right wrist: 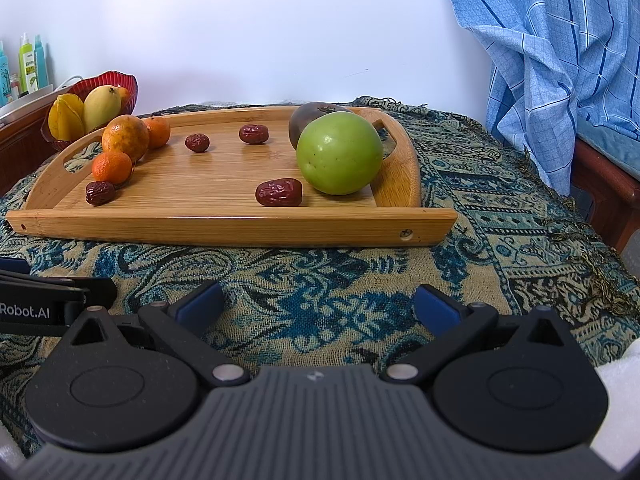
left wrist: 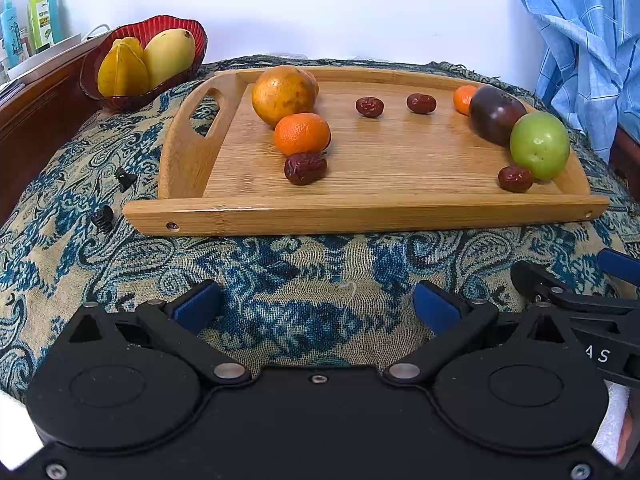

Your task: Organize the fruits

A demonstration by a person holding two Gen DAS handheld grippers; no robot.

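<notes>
Four red dates on the bamboo tray [left wrist: 192, 160] in the left wrist view: one [left wrist: 305, 168] touching the front of a small tangerine [left wrist: 302, 134], two mid-tray [left wrist: 370, 106] [left wrist: 421, 103] well apart, one [left wrist: 515, 179] just beside the green apple [left wrist: 539, 145] at the right end. Big mottled orange [left wrist: 285, 94] behind the tangerine, touching it. Dark purple fruit [left wrist: 494, 114] leans on the apple; a second tangerine [left wrist: 464, 99] peeks out behind it. Tray sits on a blue paisley cloth [left wrist: 280, 264] over a rounded surface, white wall behind, blue checked fabric [left wrist: 584, 40] hanging at right. Red glass bowl [left wrist: 160, 26] off the tray's left corner holds a starfruit [left wrist: 122, 70] and a mango [left wrist: 168, 56]. Two small black clips [left wrist: 103, 218] lie on the cloth left of the tray. Bottles [left wrist: 40, 16] at far left. Left gripper [left wrist: 316, 308] low over the cloth in front of the tray, jaws apart, nothing between them. Right gripper body shows at the right edge.

Right wrist view: same tray [right wrist: 224, 226], apple [right wrist: 340, 154] now closest and large, purple fruit [right wrist: 308, 116] behind it, a date [right wrist: 279, 192] just left of the apple. Oranges [right wrist: 125, 133] and tangerines bunched at the left end, a date [right wrist: 100, 193] in front of them. Bowl [right wrist: 116, 80] far left. Right gripper [right wrist: 318, 308] also over the cloth, short of the tray, jaws wide, empty.
</notes>
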